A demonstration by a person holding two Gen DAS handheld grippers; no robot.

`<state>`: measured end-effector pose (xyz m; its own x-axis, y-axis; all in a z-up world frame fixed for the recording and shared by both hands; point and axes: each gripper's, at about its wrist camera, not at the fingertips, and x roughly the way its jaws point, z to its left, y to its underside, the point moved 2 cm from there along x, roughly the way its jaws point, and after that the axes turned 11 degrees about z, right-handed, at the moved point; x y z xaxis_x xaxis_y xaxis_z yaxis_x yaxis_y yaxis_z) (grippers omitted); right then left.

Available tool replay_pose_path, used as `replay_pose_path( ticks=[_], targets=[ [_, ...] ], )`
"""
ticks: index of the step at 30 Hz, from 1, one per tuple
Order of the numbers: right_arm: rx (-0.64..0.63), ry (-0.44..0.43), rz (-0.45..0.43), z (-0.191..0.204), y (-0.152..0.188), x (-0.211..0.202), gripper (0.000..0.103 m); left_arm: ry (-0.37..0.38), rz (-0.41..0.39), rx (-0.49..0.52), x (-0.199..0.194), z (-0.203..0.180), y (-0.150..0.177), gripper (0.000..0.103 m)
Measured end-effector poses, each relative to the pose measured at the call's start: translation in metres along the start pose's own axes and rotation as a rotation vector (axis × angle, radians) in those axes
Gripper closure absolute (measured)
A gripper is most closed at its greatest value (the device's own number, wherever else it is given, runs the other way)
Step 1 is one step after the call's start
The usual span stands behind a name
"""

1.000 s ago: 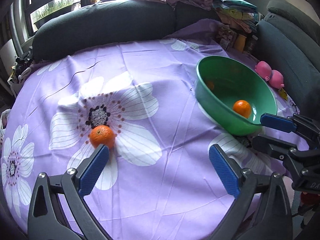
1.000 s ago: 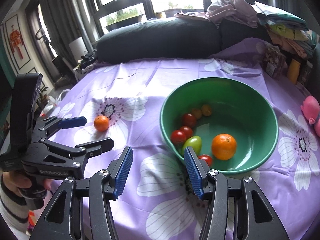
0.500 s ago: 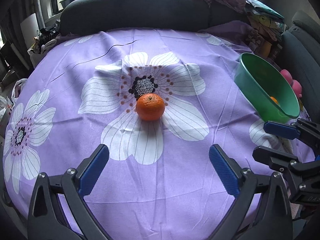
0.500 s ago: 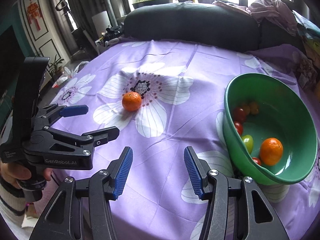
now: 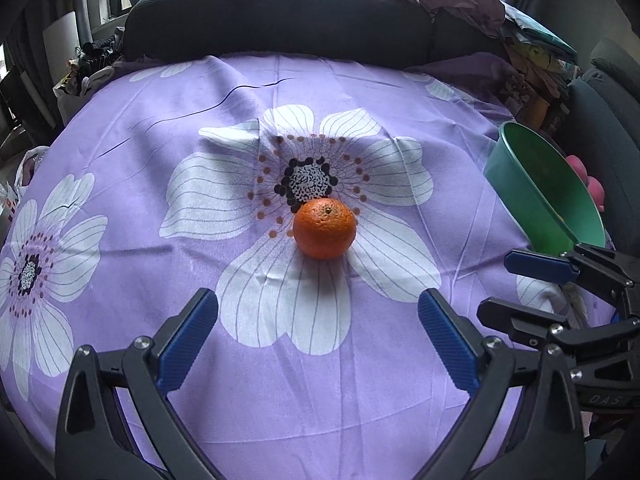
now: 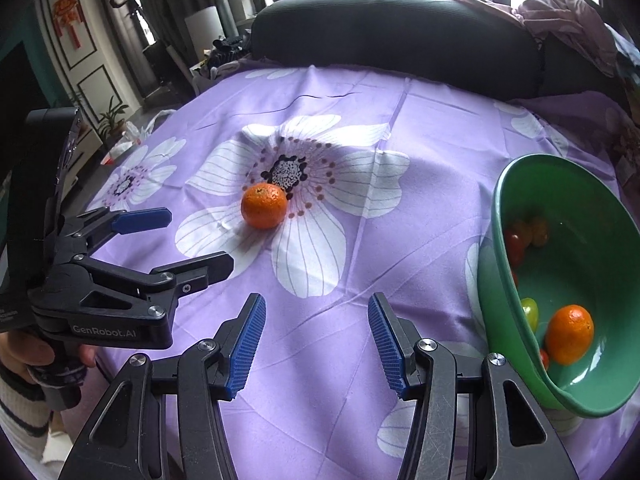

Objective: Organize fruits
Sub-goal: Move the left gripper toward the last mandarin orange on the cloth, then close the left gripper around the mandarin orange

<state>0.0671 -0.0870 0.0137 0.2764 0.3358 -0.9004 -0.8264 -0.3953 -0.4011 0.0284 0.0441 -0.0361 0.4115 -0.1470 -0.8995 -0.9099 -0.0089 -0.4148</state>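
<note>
An orange mandarin (image 5: pixel 324 228) lies on the purple flowered cloth, beside the dark centre of a white flower; it also shows as the mandarin (image 6: pixel 264 205) in the right wrist view. My left gripper (image 5: pixel 318 320) stands open just short of it, nothing between its blue pads. In the right wrist view the left gripper (image 6: pixel 186 244) sits left of the fruit. My right gripper (image 6: pixel 316 340) is open and empty over the cloth. The green bowl (image 6: pixel 496 264) at the right holds another mandarin (image 6: pixel 569 334) and several small tomatoes. The bowl (image 5: pixel 516 184) shows at the right edge.
A dark sofa back (image 5: pixel 280 12) runs behind the table, with piled clothes (image 5: pixel 460 0) at its right end. A pink toy (image 5: pixel 592 184) lies behind the bowl. A hand in a striped sleeve (image 6: pixel 24 392) holds the left gripper. The cloth drops off at the near edge.
Both views swung left. The mandarin went from beside my left finger to centred ahead of the left gripper and larger. The bowl slid to the right edge. Neither gripper's jaws changed.
</note>
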Motion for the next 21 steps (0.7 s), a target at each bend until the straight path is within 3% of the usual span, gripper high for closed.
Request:
replay_pose_path(
  ticks=[16,21],
  targets=[
    [-0.054,-0.027,0.034,0.012,-0.031,0.034,0.049,0.06,-0.008,0.024,0.007,0.017,-0.027,0.004],
    [-0.087,-0.038,0.044,0.017,-0.045,0.043,0.049,0.124,0.017,0.021,0.014,0.021,-0.038,0.006]
  ],
)
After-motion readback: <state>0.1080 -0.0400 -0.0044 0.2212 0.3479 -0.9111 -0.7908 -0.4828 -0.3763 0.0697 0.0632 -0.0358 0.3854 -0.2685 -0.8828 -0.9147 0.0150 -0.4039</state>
